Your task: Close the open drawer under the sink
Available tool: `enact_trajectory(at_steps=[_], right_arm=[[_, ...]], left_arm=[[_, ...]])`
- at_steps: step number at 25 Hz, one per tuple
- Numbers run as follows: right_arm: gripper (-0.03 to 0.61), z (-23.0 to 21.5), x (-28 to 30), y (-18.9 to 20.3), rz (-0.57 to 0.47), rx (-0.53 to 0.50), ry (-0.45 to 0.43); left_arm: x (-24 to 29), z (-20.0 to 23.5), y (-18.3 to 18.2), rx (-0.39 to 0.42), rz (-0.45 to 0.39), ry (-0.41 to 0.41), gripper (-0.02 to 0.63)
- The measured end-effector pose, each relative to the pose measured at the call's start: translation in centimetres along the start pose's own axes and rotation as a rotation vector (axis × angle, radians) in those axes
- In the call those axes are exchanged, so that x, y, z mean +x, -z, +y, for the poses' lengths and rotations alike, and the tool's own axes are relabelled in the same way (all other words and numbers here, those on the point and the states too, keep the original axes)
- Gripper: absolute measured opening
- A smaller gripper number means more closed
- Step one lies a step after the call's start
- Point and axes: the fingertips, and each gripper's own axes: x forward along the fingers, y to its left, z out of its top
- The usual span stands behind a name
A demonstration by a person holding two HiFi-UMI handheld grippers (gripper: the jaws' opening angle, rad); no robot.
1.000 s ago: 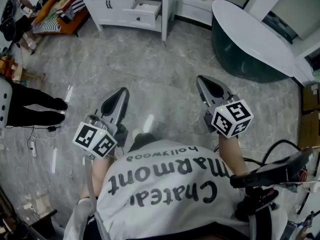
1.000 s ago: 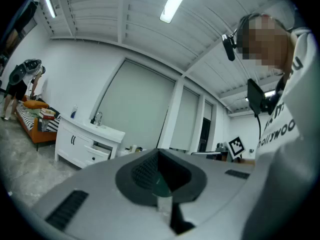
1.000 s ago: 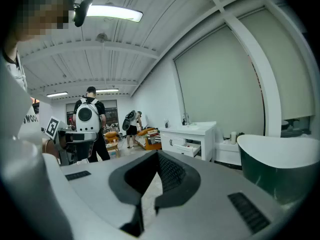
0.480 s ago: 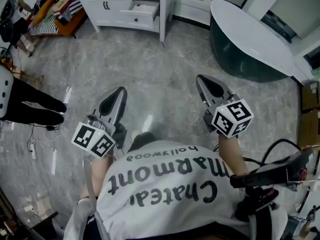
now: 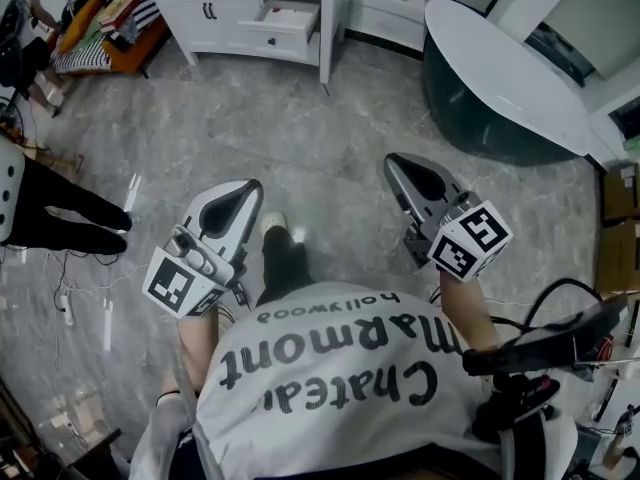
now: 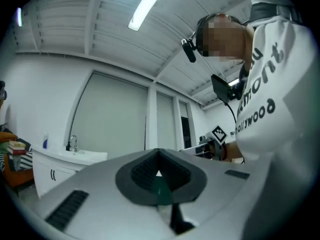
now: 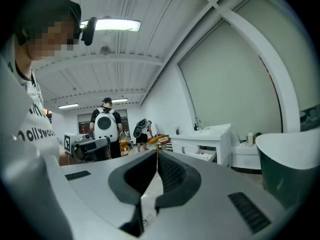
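The white sink cabinet (image 5: pixel 250 8) stands far off at the top of the head view, one drawer (image 5: pixel 288 20) pulled open at its right side. My left gripper (image 5: pixel 252 186) and right gripper (image 5: pixel 392 161) are held level over the grey floor, well short of the cabinet, both shut and empty. In the left gripper view the shut tips (image 6: pixel 159 151) point past the cabinet (image 6: pixel 55 170) with its tap (image 6: pixel 73 143). In the right gripper view the shut tips (image 7: pixel 157 151) point toward the cabinet (image 7: pixel 207 140) and its open drawer (image 7: pixel 202 156).
A dark green bathtub (image 5: pixel 480 78) with a white rim fills the upper right. A person in black (image 5: pixel 60 213) stands at the left, with cables (image 5: pixel 65 288) on the floor nearby. Orange-and-striped clutter (image 5: pixel 100 28) lies left of the cabinet. Cardboard boxes (image 5: pixel 620 238) sit at the right edge.
My left gripper has rolled, its marker cube now facing differently, and both grippers have edged up the frame toward the cabinet. The person's foot has stepped forward between them.
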Motion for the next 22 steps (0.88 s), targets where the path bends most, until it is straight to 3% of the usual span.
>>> enact_trajectory(at_steps=[5,11,15,19,22], right_arm=[[0.012,-1.6,5.4,-0.4,0.03,-0.059,0.018],[0.011,-3.8,13.8,-2.9,-0.001,-0.034,0.022],[0.011,-5.2,19.6,-4.3,0.02,-0.071,0.034],[0.011,-6.8,25.2,-5.1,0.061,-0.134,0.082],[0.011,-8.3,28.8,-4.9,0.074,-0.126,0.125]], left_arm=[[2.5,5.3,2.1,-0.05,0.04,0.068,0.003],[5.4,16.0,3.6,-0.138,0.087,0.006,0.003],[6.9,22.2,4.1,-0.118,0.147,-0.018,0.003],[7.7,27.3,5.0,-0.122,0.182,0.01,0.003],[8.4,30.5,6.0,-0.107,0.212,0.045,0.003]])
